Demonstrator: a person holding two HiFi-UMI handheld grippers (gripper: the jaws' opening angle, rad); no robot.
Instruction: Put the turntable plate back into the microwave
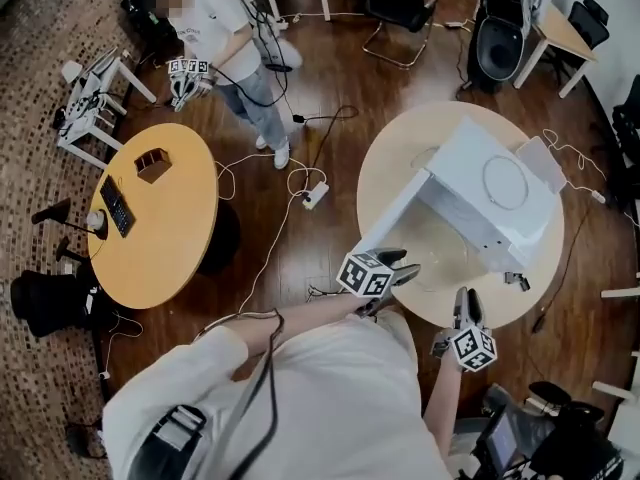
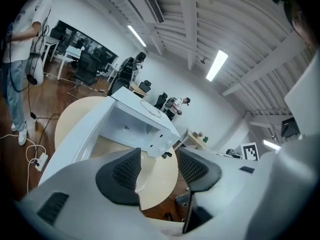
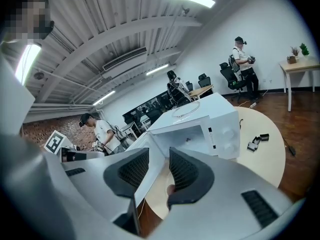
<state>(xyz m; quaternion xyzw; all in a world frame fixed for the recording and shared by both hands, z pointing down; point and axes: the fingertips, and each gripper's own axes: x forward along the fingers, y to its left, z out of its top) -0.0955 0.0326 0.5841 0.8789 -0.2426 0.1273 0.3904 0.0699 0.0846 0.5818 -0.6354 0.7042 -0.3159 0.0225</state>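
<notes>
The white microwave (image 1: 490, 193) stands on a round table (image 1: 395, 158) with its door (image 1: 395, 218) swung open. The clear glass turntable plate (image 1: 437, 253) lies flat on the table in front of the oven's open cavity. My left gripper (image 1: 408, 265) hovers open at the plate's near left edge. My right gripper (image 1: 466, 298) is open just short of the table's near rim. In the left gripper view the open gripper (image 2: 159, 154) frames the plate (image 2: 145, 170) and microwave (image 2: 135, 124). The right gripper view shows empty open jaws (image 3: 159, 151) pointing at the microwave (image 3: 200, 129).
A thin ring (image 1: 505, 181) rests on the microwave's top. A small dark part (image 1: 517, 280) lies on the table by the oven. A second round table (image 1: 160, 218) stands to the left, a person (image 1: 225, 38) behind it. Cables and a power strip (image 1: 315, 195) cross the floor.
</notes>
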